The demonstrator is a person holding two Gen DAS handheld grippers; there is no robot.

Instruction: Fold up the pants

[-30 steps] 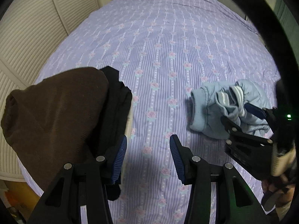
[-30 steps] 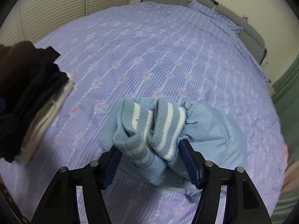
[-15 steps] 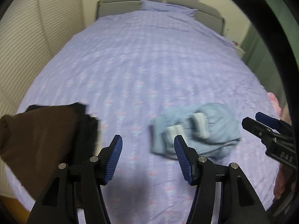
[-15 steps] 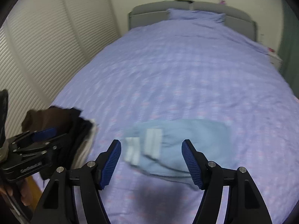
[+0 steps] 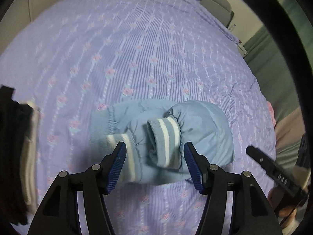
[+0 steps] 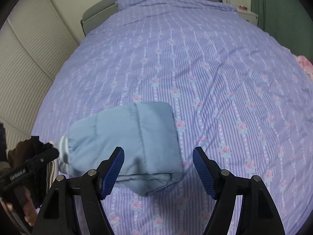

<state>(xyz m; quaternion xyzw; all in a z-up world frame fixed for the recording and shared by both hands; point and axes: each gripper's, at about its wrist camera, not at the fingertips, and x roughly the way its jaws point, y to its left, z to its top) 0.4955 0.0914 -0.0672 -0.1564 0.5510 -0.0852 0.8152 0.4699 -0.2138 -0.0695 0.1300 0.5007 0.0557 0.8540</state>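
Note:
The pale blue padded pants (image 5: 197, 125) lie folded in a bundle on the lilac rose-print bed cover (image 5: 156, 49). Their two white-striped cuffs (image 5: 168, 135) rest on top. My left gripper (image 5: 155, 145) hovers open just over the cuffs, with one finger on each side of them and no pad pressing. In the right wrist view the same pants (image 6: 127, 137) show their smooth folded side. My right gripper (image 6: 158, 152) stands open above their near right corner, holding nothing. A hand holds the left gripper's black body (image 6: 29, 168) at the lower left.
A stack of dark and cream folded clothes (image 5: 17, 146) sits at the bed's left edge, close to the pants. Louvred doors (image 6: 25, 68) run along the left side and a grey headboard (image 6: 101, 11) stands at the far end. A pink cloth (image 6: 305, 64) lies at the right edge.
The right gripper left the striped cuffs, drew back and swung to the pants' right side. The left gripper moved from the clothes stack across to above the cuffs.

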